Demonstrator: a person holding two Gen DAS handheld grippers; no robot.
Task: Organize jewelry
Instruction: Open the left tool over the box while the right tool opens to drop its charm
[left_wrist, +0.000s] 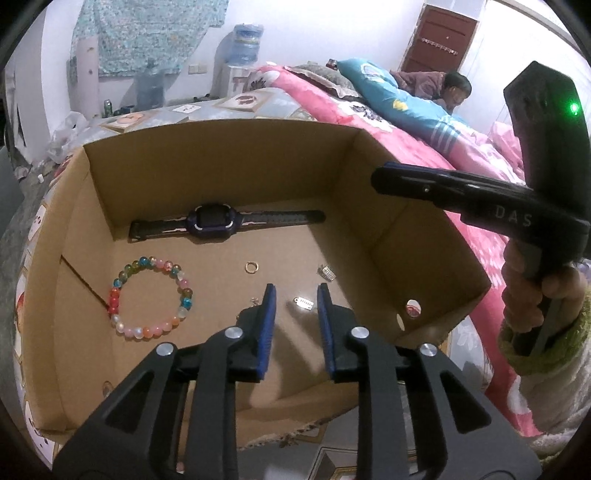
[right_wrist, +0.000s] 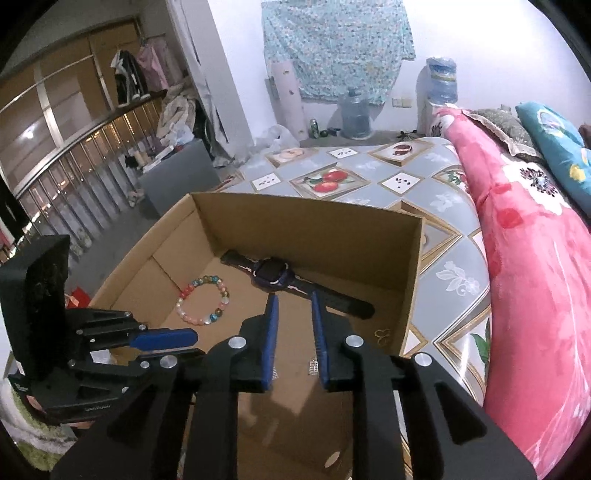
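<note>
An open cardboard box (left_wrist: 384, 177) holds a dark blue watch (left_wrist: 212, 220) along its far wall, a multicoloured bead bracelet (left_wrist: 149, 297), a small gold ring (left_wrist: 251, 266) and two small silver charms (left_wrist: 304, 303) (left_wrist: 327, 272). My left gripper (left_wrist: 296, 301) is open and empty, hovering over the box floor just above one charm. My right gripper (right_wrist: 293, 314) is open and empty above the box, with the watch (right_wrist: 273, 275) and bracelet (right_wrist: 203, 301) beyond it and a charm (right_wrist: 313, 366) below. The right gripper (left_wrist: 380, 181) shows in the left view over the box's right wall.
The box (right_wrist: 413, 273) sits on a patterned grey bedsheet (right_wrist: 454, 258). A pink quilt (right_wrist: 535, 277) lies to the right. A person (left_wrist: 454, 86) lies on the bed at the back. Water bottles (left_wrist: 248, 42) stand by the far wall.
</note>
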